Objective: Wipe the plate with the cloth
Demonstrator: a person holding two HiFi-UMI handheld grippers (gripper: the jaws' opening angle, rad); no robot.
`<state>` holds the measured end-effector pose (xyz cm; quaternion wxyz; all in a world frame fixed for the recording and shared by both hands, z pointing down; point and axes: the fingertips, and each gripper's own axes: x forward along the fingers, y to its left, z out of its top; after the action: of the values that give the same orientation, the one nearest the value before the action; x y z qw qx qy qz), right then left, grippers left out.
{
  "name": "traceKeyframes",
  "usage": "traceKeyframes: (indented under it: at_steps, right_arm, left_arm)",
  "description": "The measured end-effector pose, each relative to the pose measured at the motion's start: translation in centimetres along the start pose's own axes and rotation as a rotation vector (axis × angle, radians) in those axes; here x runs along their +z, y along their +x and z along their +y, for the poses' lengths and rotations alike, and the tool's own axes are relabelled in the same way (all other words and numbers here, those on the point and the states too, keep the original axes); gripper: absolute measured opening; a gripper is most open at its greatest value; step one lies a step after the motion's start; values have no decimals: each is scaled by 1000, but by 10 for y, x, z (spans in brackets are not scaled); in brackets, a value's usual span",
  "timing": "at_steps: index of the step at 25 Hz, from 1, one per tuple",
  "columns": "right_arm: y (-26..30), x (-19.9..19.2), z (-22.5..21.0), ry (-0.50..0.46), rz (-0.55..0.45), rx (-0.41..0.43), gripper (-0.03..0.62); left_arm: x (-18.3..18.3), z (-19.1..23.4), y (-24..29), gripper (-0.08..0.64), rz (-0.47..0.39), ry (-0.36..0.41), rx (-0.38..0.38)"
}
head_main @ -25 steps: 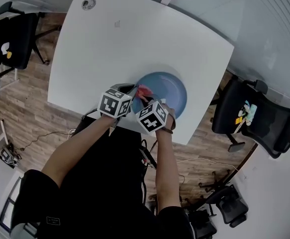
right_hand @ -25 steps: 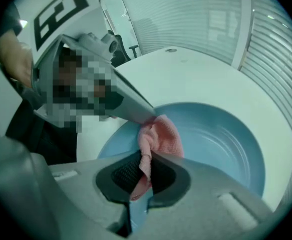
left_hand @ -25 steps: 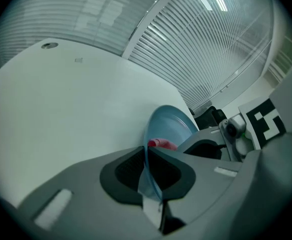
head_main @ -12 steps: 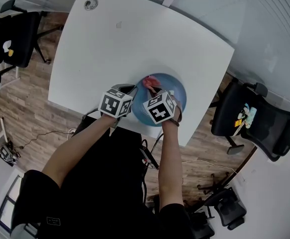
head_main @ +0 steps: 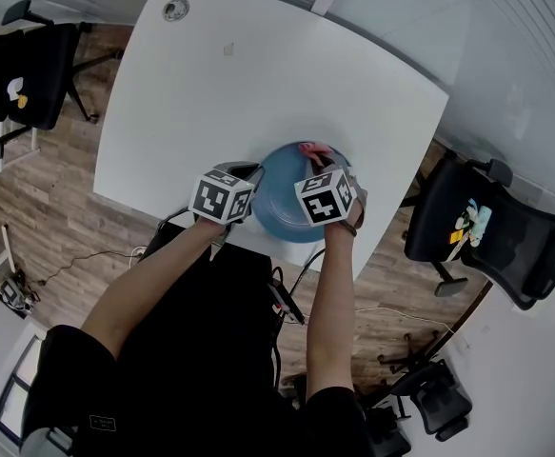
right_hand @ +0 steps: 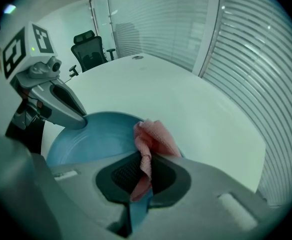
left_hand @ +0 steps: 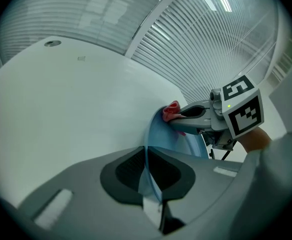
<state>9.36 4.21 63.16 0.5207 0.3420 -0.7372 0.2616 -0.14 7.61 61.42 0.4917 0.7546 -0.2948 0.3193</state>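
Left claw (head_main: 252, 172) is clamped shut on the near-left rim of the blue plate (head_main: 282, 203). In the left gripper view the rim runs straight into the closed jaws (left_hand: 147, 159), with the plate (left_hand: 186, 143) seen almost edge-on. Right claw (head_main: 317, 157) is pinched shut on a pink cloth (head_main: 312, 149). In the right gripper view the cloth (right_hand: 153, 139) is trapped between the jaws (right_hand: 141, 176), and a bunched wad of it sticks out past the tips. The wad sits at the plate's far-right rim, touching the plate (right_hand: 93, 134) and lapping over its edge toward the bare worktop (right_hand: 186, 101).

Plate sits on the white worktop (head_main: 258, 84) close to the near edge, toward the near-right corner, right in front of the person. Can't tell whether it lies flat or is tipped up a bit.

The claws face each other across the plate, left one at the left rim and right one over the right half. Each shows in the other's view: right claw (left_hand: 175, 117) with the cloth (left_hand: 171, 109) at its tip, left claw (right_hand: 79, 119) touching the rim.

Rest of the worktop (left_hand: 60, 109) is plain white, with a round grommet (head_main: 174, 9) at the far-left corner. Black office chair (head_main: 496, 227) stands off the right edge, another chair (head_main: 20, 65) off the left.
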Motion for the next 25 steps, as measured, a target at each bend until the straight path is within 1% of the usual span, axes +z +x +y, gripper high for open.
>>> traceKeyframes:
  at_steps: [3, 5, 10, 13, 18, 25]
  right_arm:
    - [-3, -4, -3, 43, -17, 6, 20]
    - [-4, -6, -1, 56, -21, 4, 20]
    - [-7, -16, 15, 37, -15, 14, 20]
    - [-11, -25, 37, 23, -9, 48, 21]
    - [-14, -44, 86, -18, 14, 117, 20]
    - [-19, -63, 139, -33, 51, 206, 20]
  left_arm:
    - [1, 1, 0, 21, -8, -21, 4]
    - [1, 1, 0, 20, -10, -28, 7]
    - [2, 2, 0, 18, -14, -34, 10]
    - [2, 1, 1, 20, -16, -38, 10]
    - [1, 2, 1, 18, -17, -38, 8]
    - [1, 1, 0, 20, -13, -30, 6]
